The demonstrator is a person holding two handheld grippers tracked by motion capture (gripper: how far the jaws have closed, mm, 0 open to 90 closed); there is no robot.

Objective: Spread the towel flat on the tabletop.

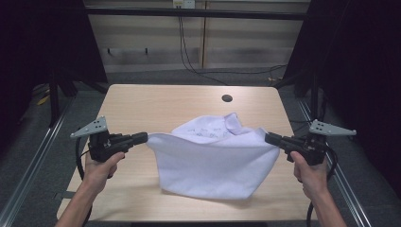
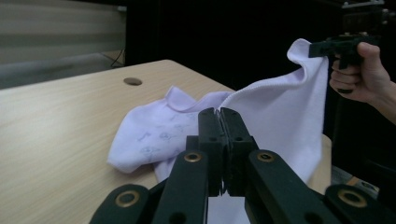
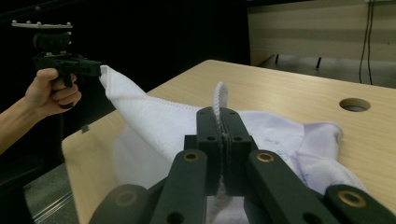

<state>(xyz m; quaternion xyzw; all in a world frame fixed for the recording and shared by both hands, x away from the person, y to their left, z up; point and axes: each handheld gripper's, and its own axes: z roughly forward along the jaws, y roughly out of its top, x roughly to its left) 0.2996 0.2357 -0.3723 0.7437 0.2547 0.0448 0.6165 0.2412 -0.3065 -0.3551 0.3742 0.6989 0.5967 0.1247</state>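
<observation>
Left tool [image 1: 142, 138]: clamped on one corner of the white towel [image 1: 213, 161], jaws pressed together with cloth between them.
Right tool [image 1: 270, 138]: clamped on the opposite corner, a ridge of hem poking up past the closed jaws in the right gripper view.
Towel: stretched between the two tools, top edge lifted and sagging in the middle; far part, faintly printed, heaped on the counter [image 1: 142, 101] beyond both tools; lower fold resting on the wood below them.
Step in hand: judged as spreading out or starting a fold, both corners held up and apart.
Next move: likely calls for keeping both grips firm, lifting evenly until the bunched far end hangs free, then laying flat.
Count: one towel, two tools, two hands, one counter, one round hole [image 1: 227, 98] in the counter beyond the towel.
</observation>
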